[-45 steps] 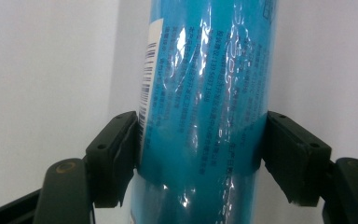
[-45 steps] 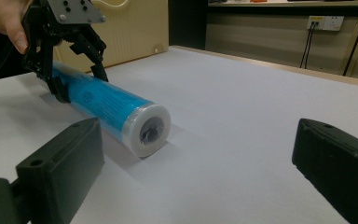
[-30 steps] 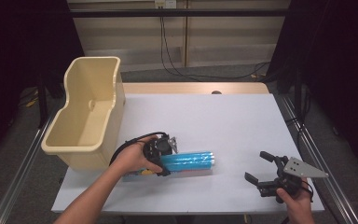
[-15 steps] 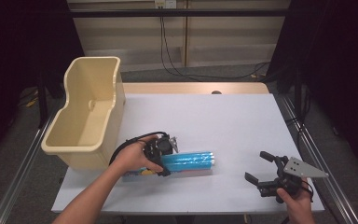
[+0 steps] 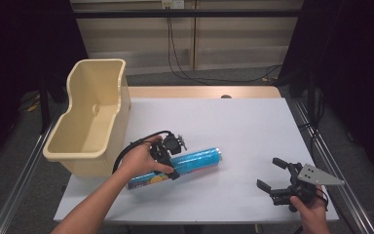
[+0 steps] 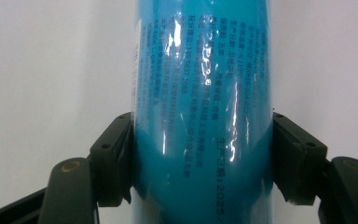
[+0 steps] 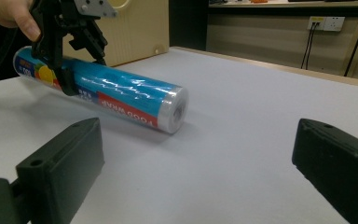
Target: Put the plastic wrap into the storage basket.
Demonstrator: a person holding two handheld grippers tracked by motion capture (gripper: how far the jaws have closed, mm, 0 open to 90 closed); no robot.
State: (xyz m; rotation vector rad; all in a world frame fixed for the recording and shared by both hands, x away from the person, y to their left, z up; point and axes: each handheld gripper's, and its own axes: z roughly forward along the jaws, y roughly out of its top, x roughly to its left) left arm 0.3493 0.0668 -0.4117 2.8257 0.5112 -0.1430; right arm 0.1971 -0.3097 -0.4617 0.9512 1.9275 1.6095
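A blue roll of food wrap (image 5: 199, 160) lies on its side on the white table (image 5: 233, 122), near the front left. My left gripper (image 5: 171, 163) reaches down over its middle. Its jaws have just been closing with the roll between them. In the left gripper view both pads (image 6: 116, 158) now press the sides of the roll (image 6: 203, 93). My right gripper (image 5: 269, 172) is held open above the table's front right corner, with nothing between its jaws. The right gripper view (image 7: 198, 140) looks across at the roll (image 7: 121, 93) and the left gripper (image 7: 81, 72) on it.
A tall beige plastic tub (image 5: 119, 112) stands at the table's left edge, just behind the left hand. White tabletop stretches between the roll and the right gripper. Metal rails run along both sides of the table.
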